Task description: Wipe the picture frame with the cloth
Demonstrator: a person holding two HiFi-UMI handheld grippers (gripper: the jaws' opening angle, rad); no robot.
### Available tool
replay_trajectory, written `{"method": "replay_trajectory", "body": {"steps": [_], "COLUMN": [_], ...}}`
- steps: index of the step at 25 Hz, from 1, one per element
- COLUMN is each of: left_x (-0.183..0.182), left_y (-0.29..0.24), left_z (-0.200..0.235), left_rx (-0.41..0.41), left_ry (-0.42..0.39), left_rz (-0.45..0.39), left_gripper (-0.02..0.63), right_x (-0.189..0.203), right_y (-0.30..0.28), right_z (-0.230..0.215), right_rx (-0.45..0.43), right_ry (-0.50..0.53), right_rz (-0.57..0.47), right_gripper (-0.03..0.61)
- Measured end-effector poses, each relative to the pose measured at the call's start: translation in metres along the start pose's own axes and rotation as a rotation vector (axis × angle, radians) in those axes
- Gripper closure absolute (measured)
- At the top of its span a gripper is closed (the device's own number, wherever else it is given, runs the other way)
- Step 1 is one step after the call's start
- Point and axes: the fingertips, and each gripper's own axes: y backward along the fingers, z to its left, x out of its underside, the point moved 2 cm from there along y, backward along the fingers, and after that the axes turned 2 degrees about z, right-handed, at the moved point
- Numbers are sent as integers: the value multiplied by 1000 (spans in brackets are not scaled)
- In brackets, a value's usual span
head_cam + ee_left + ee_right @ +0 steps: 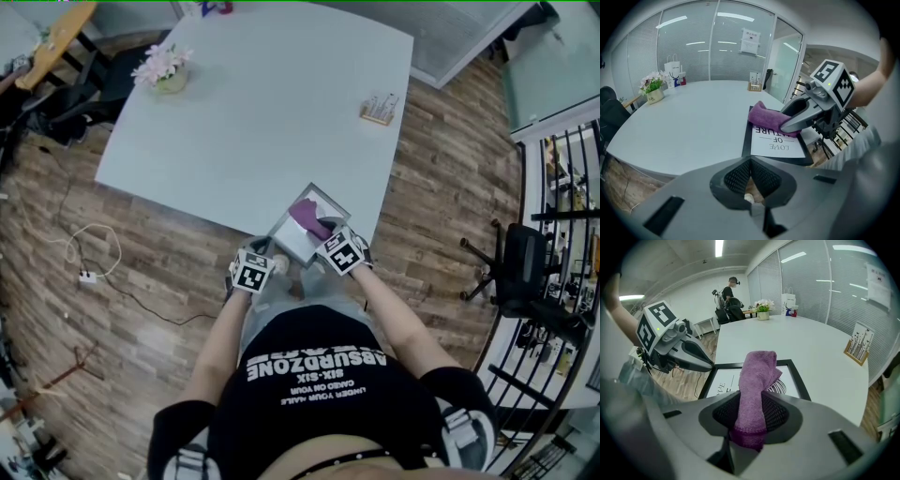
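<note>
Black rectangular picture frame [302, 246] is lying at the pale counter's [272, 112] near edge. Right tool [757, 414] is pinching a purple terry cloth [757, 378] over it; left tool [751, 165] is sitting closed and empty, and potted pink flowers [165, 68] are standing far left.

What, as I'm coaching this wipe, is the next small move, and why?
Probably drag the right hand-held gripper toward the person, sweeping the purple cloth across the picture frame: its jaws are shut on the cloth, which lies on the frame's far part, with the near print uncovered.
</note>
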Motion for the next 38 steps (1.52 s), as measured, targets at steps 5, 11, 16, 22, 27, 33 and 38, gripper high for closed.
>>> {"method": "replay_trajectory", "body": {"steps": [5,11,16,22,27,33,38], "left_x": [1,0,1,0,0,1,2], "left_y": [0,-1,-1,0,-1,0,-1], "left_z": [-2,-1,-1,0,1,1,0], "left_rx": [-3,-8,-10,-15,-9,-10,-11], "left_ry": [2,0,7,7,10,7,2], "left_rz": [-3,-1,-4,-3,-4,-3,-2], "left_gripper": [598,598,598,598,598,598,598], "right_x": [2,3,4,5,6,7,8], "right_y": [0,-2,-4,-6,-7,-11,-11], "right_z": [14,33,51,66,68,68,69], "right_rx": [-4,-32,-60,-72,-69,-65,-62], "right_ry": [-9,12,25,42,31,59,65], "right_rz": [-21,-29,-31,-37,-50,-30,-41], "right_gripper": [434,434,434,434,434,434,436]}}
